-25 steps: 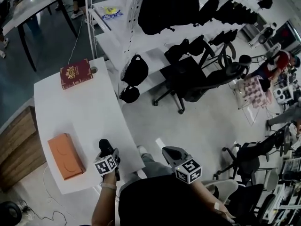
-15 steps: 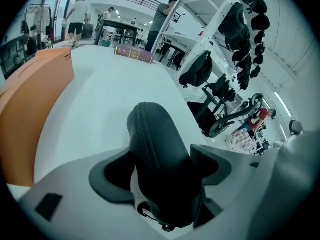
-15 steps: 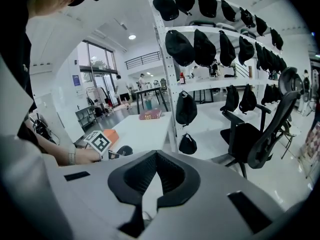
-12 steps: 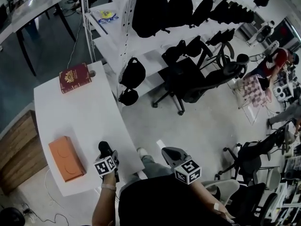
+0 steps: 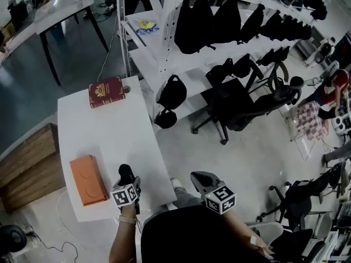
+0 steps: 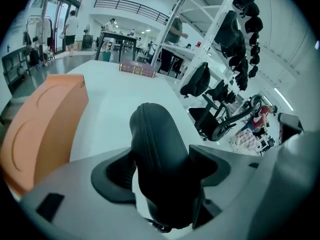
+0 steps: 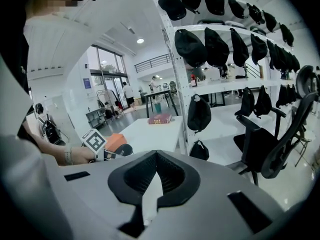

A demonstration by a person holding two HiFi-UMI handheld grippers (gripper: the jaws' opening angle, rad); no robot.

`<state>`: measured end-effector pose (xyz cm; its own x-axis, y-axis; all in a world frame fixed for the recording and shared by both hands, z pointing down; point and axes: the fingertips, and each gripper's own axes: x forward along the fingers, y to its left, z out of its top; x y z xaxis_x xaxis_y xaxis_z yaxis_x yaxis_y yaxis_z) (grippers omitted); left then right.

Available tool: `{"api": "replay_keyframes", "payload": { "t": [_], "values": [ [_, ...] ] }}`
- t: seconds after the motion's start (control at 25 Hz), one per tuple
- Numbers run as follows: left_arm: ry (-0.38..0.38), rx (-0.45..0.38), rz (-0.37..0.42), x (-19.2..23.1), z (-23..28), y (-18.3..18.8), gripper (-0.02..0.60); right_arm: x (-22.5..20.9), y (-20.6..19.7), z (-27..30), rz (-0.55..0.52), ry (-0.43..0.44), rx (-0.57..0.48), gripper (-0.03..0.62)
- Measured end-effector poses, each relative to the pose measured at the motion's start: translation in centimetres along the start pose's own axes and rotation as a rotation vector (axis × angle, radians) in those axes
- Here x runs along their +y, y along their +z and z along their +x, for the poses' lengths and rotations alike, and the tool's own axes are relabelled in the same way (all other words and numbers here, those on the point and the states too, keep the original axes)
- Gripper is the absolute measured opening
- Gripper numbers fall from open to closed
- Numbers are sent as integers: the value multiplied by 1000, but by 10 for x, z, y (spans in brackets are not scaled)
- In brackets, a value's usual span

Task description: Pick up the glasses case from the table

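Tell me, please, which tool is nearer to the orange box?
Left. The left tool, shut on the case, is just right of the box, over the table; the right tool is farther right, beyond the table.

Can't see lower end of glasses case [image 6: 155, 134], buried between pads of left gripper [image 6: 160, 169]. From head view, only catch its 12 o'clock tip above marker cube [image 5: 125, 194]. Can't see holding hand under that cube, only wrist [image 5: 127, 219] at 6 o'clock of it. Lose orange box [image 6: 40, 129] past 9 o'clock lens edge. Can't read cover print on red book [image 5: 107, 91], too small. Can't tell blue-yellow item [image 5: 145, 24] on shelf at 12 o'clock. Can't make out far people [image 6: 71, 28] at 11 o'clock in left gripper view, too small. Can't see near end of table [image 5: 104, 138] at 6 o'clock, covered by torso [image 5: 192, 234].
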<state>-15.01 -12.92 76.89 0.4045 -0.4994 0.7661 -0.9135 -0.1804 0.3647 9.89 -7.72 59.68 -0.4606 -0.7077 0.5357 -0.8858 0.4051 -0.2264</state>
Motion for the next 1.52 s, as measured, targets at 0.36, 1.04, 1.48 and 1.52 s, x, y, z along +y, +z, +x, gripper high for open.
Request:
{"api": "replay_keyframes", "payload": {
  "t": [0.36, 1.04, 1.48, 1.52],
  "values": [
    [20, -126, 81, -7, -56, 41, 345, 28, 41, 31, -67, 154, -38, 28],
    [157, -456, 119, -15, -201, 98, 341, 120, 104, 81, -234, 505, -57, 28],
    [279, -541, 135, -1, -255, 80, 334, 179, 120, 90, -319, 670, -64, 28],
    [287, -549, 134, -1, -258, 79, 334, 184, 120, 90, -325, 681, -66, 28]
  ]
}}
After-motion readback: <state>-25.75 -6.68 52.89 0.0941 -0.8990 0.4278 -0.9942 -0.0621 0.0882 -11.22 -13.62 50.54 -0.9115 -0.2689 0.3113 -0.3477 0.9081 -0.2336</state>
